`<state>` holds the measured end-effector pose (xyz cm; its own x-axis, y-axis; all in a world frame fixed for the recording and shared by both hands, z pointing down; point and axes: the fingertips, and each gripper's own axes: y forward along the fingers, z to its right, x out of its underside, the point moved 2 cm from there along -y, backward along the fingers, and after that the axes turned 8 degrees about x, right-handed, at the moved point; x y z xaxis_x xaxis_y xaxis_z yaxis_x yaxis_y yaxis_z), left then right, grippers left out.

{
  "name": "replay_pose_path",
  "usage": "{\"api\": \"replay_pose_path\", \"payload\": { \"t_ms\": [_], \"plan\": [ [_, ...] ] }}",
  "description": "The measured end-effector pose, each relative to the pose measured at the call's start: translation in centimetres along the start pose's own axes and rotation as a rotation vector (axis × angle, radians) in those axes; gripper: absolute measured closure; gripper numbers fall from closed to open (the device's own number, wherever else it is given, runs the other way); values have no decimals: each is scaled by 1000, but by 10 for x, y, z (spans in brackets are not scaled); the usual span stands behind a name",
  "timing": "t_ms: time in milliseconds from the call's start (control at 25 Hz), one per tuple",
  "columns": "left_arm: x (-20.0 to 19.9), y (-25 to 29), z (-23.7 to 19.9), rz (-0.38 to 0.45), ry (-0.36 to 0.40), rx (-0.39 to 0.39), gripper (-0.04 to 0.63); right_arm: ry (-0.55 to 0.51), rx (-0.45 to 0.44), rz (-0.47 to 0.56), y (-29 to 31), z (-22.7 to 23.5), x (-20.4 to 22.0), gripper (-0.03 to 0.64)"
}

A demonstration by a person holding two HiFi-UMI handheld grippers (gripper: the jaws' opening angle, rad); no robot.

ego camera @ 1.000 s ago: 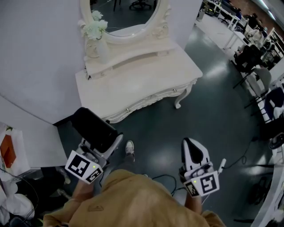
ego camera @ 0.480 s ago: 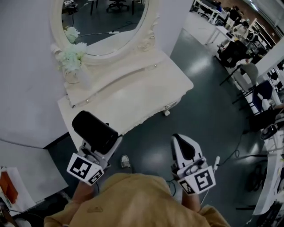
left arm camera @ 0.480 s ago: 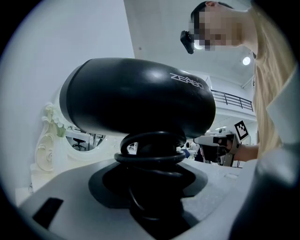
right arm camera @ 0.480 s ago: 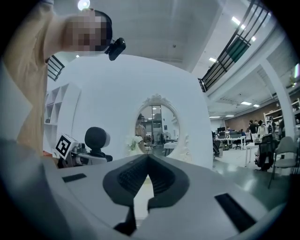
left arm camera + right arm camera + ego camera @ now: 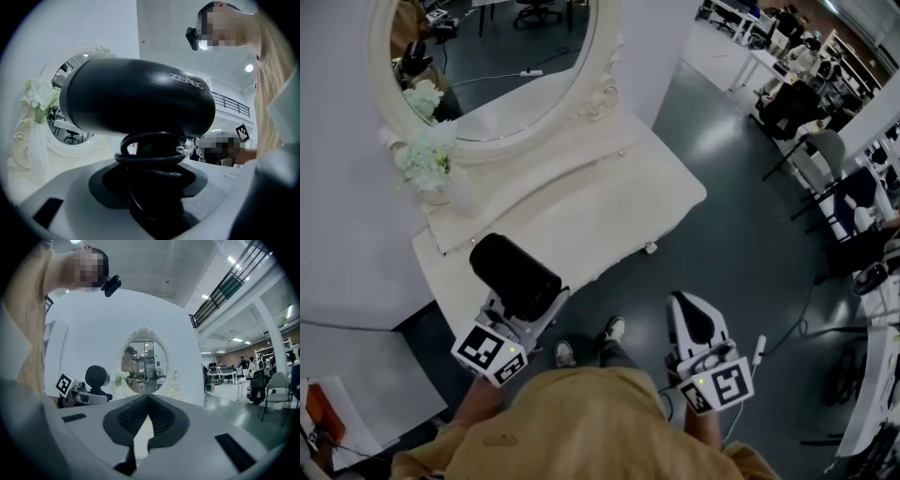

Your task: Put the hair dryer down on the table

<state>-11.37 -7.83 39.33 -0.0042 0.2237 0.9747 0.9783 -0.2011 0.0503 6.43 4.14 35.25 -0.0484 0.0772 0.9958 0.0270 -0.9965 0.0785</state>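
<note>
Left gripper [image 5: 528, 306] has its jaws clamped on the black, round-barrelled plastic hair dryer [image 5: 514, 277]. They grip at the handle, where the black coiled cord [image 5: 150, 154] is looped round it. Right gripper [image 5: 692, 315]: jaws closed, nothing between them, hanging over the floor.

The dryer is in the air over the near edge of the cream carved dressing desk [image 5: 600, 202], not touching it.

Handling, my read:
- Hard, smooth shell that won't give, and likely top-heavy with the barrel above the jaws.
- The handle is the right place to hold, but the cord loops are springy and could shift under the pads.
- The round barrel may roll once set down.

The barrel's long axis lies across the jaws. In the head view it runs from upper left to lower right. Its flat end faces the oval mirror [image 5: 487, 56] side and its rounded end faces the person. Can't tell which end is the nozzle.
</note>
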Motion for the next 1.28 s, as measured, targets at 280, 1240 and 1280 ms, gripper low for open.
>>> {"api": "replay_pose_path", "payload": {
  "t_ms": [280, 1240, 1280],
  "plan": [
    [-9, 51, -15, -5, -13, -102, 362, -7, -124, 32, 63, 56, -13, 614],
    [18, 110, -76, -122, -32, -315, 362, 26, -267, 1, 159, 112, -6, 614],
    [24, 115, -79, -136, -36, -309, 362, 25, -257, 0, 156, 113, -5, 614]
  ]
}}
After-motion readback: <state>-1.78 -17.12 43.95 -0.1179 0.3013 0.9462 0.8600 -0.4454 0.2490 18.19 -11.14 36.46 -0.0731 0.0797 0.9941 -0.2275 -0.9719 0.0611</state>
